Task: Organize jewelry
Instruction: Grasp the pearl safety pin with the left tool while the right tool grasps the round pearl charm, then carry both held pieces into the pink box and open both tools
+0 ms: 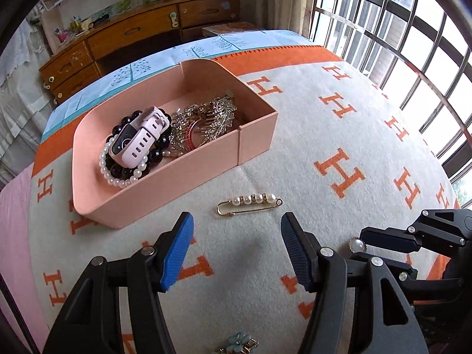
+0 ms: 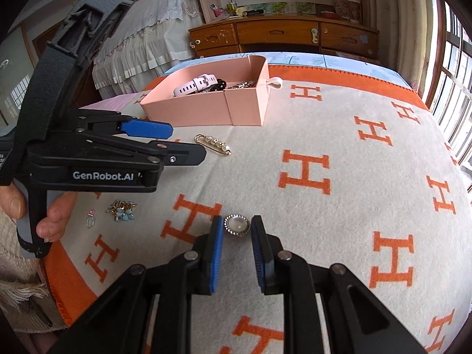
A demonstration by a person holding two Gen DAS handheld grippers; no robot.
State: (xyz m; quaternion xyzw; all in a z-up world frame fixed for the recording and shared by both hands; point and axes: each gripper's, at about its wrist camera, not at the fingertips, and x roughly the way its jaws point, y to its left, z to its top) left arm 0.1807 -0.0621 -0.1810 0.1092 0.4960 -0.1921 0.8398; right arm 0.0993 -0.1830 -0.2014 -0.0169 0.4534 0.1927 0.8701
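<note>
The right tongs (image 2: 236, 230) straddle the round pearl brooch with a beaded metal rim (image 2: 237, 226) on the cream-and-orange H-patterned blanket (image 2: 339, 135) — jaws parted, not yet gripping — while the left tongs (image 1: 237, 228) gape before the gold pearl-set safety pin (image 1: 250, 202), near the pink jewelry box (image 1: 188, 174).

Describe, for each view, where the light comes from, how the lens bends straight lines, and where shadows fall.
Left wrist view: daylight enters through the barred window at upper right, its glass washed out; the bars bow outward; a soft shadow lies on the blanket between the left gripper jaws. Right wrist view: window glare at the right edge; the pink box stays sharp; the corners go black.
</note>
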